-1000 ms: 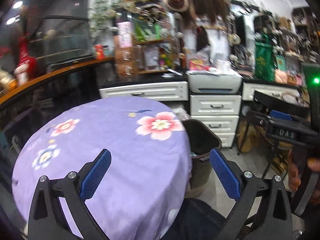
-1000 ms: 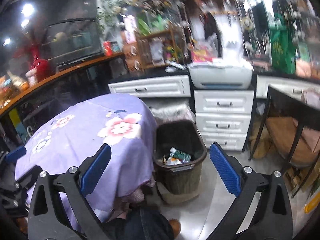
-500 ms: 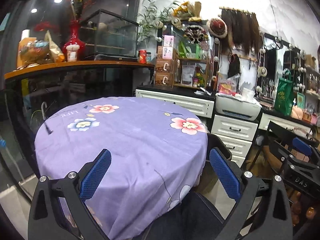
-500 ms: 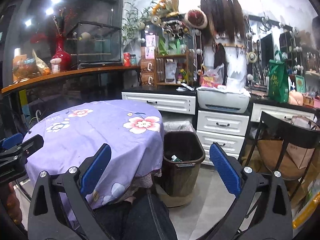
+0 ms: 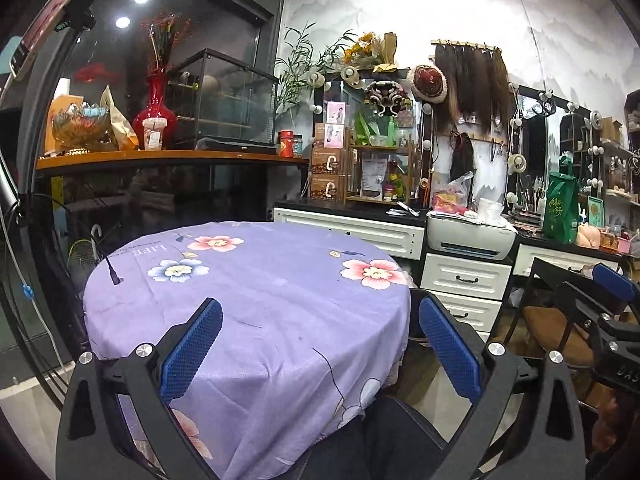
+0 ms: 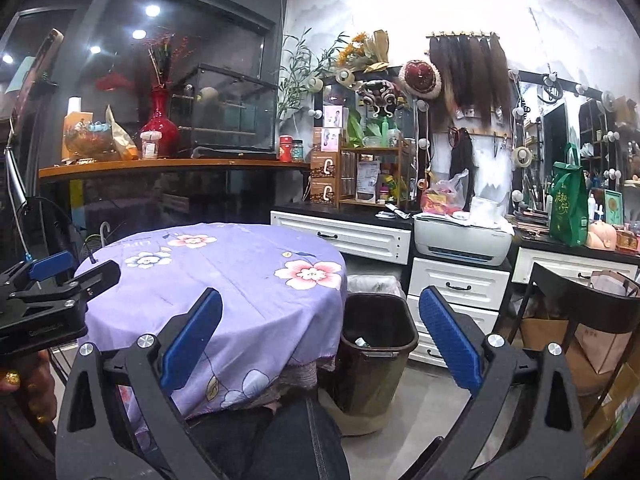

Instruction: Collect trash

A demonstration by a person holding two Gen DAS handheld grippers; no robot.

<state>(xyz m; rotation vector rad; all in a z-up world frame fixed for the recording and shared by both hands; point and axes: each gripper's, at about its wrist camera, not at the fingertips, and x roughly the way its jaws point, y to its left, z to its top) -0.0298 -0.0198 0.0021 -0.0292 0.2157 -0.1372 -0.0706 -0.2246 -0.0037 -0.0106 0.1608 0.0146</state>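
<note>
A dark brown trash bin (image 6: 376,344) stands on the floor right of the round table with the purple flowered cloth (image 6: 224,280); some trash shows inside it. In the left wrist view only the bin's rim (image 5: 416,300) peeks past the table (image 5: 260,300). My left gripper (image 5: 318,338) is open and empty, held above the table's near edge. My right gripper (image 6: 318,338) is open and empty, above the table edge and the bin. No trash is visible on the cloth.
White drawers (image 6: 456,284) and a printer (image 6: 460,240) stand behind the bin. A black chair (image 6: 580,320) with paper bags is at the right. A dark counter (image 5: 160,160) with a red vase lies behind the table. My knee (image 6: 296,440) is below.
Both grippers have tilted up and drawn back from the bin, so the views now show the whole table and room. Both stay open and empty.
</note>
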